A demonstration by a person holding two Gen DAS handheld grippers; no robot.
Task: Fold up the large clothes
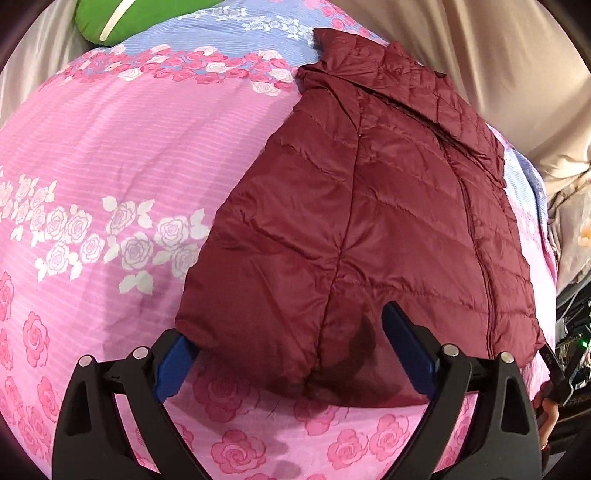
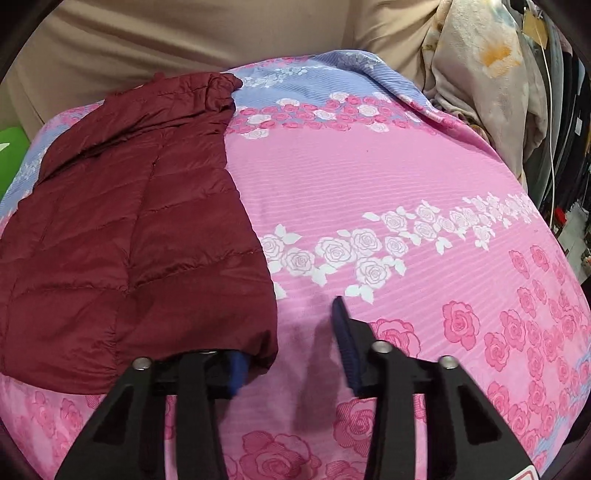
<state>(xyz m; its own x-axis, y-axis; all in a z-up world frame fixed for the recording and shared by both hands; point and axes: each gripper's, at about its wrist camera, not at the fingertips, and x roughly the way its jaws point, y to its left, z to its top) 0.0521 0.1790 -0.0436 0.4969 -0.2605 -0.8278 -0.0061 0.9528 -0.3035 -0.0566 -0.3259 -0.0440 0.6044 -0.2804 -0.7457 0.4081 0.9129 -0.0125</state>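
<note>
Roughly half done | maroon puffer jacket (image 1: 369,229) on the pink floral bed cover (image 1: 110,155), sides folded in (sleeves hidden) | left gripper (image 1: 295,354) fingers apart, straddling hem | right gripper (image 2: 291,350) fingers apart, hem corner between, unpinched | left: fold hem to collar

We note a bed under a pink rose-print cover (image 2: 369,166), beige curtain (image 2: 184,37) upper frame, green pillow (image 1: 122,18) upper left.

The left gripper (image 1: 295,354) holds its jaws wide astride the near hem of the maroon quilted jacket (image 1: 369,206) lying on the rose-print bed cover (image 1: 110,155).
</note>
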